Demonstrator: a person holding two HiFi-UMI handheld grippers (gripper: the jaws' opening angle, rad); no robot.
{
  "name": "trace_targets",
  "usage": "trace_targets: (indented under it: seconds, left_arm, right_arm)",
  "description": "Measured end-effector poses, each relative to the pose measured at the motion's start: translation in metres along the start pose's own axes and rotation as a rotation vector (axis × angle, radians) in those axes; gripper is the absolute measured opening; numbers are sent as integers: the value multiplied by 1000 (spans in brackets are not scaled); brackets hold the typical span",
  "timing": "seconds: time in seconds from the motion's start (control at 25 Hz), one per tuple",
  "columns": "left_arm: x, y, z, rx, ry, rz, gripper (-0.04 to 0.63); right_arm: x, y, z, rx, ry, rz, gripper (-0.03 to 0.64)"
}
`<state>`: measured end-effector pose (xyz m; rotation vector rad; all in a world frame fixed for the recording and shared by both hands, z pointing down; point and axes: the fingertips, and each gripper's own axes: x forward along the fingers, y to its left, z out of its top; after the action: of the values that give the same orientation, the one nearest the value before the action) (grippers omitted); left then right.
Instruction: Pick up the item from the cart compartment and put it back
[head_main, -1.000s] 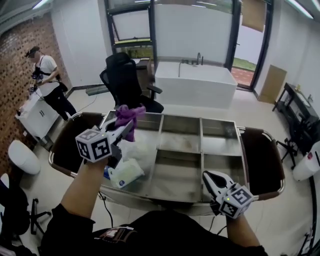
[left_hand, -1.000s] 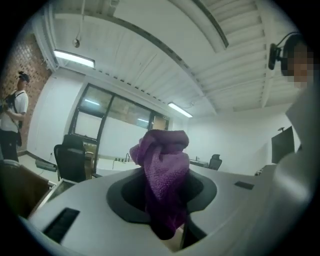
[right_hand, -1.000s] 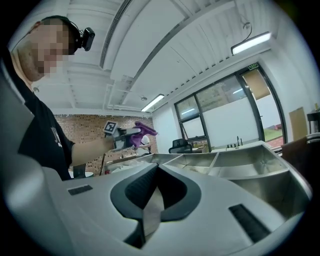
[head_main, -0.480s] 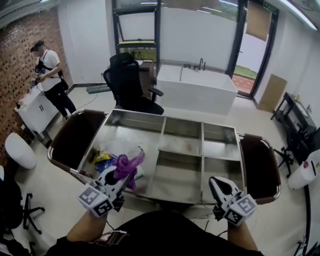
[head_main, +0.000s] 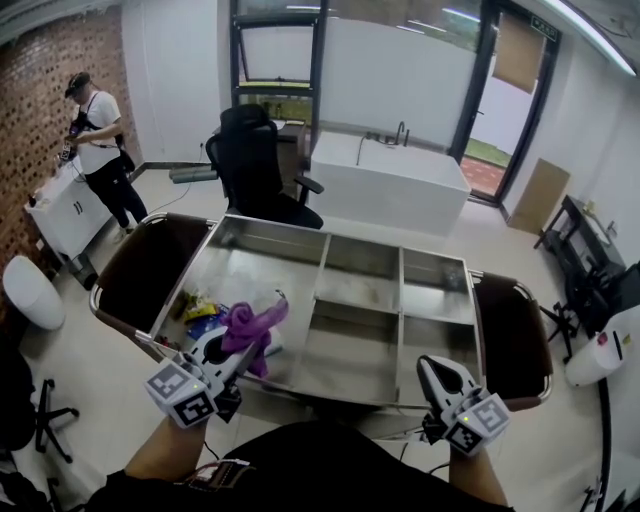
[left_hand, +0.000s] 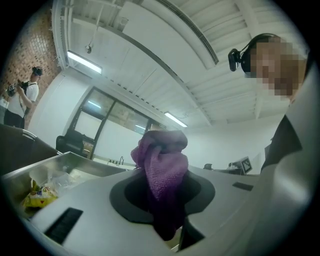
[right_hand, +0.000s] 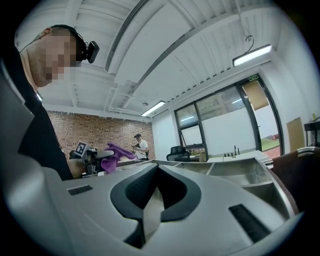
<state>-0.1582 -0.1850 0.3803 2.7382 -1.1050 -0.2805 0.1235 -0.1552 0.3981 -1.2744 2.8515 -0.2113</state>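
Hovering over the near end of the left cart compartment (head_main: 255, 268), left tongs (head_main: 238, 350) gripped the purple cloth (head_main: 252, 325), lifted clear. Right tongs (head_main: 432, 368) were closed, empty. Pickup looked done; setting the cloth back in was left.

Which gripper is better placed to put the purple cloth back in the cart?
Left: the left gripper holds the purple cloth over the cart's left compartment; the right gripper is shut, empty, at the right side.

Indoor test studio, brick wall (head_main: 40, 60), white bathtub (head_main: 390, 185), toilet (head_main: 30, 292), office chair (head_main: 250, 160), glazed doors (head_main: 492, 130), steel compartment cart (head_main: 350, 348)
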Motion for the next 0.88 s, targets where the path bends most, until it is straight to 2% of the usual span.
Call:
trace_targets:
  seconds: [0.2,0.44,0.76,0.88]
  left_arm:
    - [3,-2,-2,8,19,-9,87]
    - [29,0,15,46,39,-40,87]
    - [112,2,53,169,116,-101,87]
    - [153,10,61,183,167,-105,87]
  right_arm:
    - [-4,3,0,0,-9,-4,0]
    - [-13,1,6,-16,-33,-22,0]
    - [-39,-4,4,-7,-46,-53,0]
    - [-46,-4,7,-6,-66,-63,0]
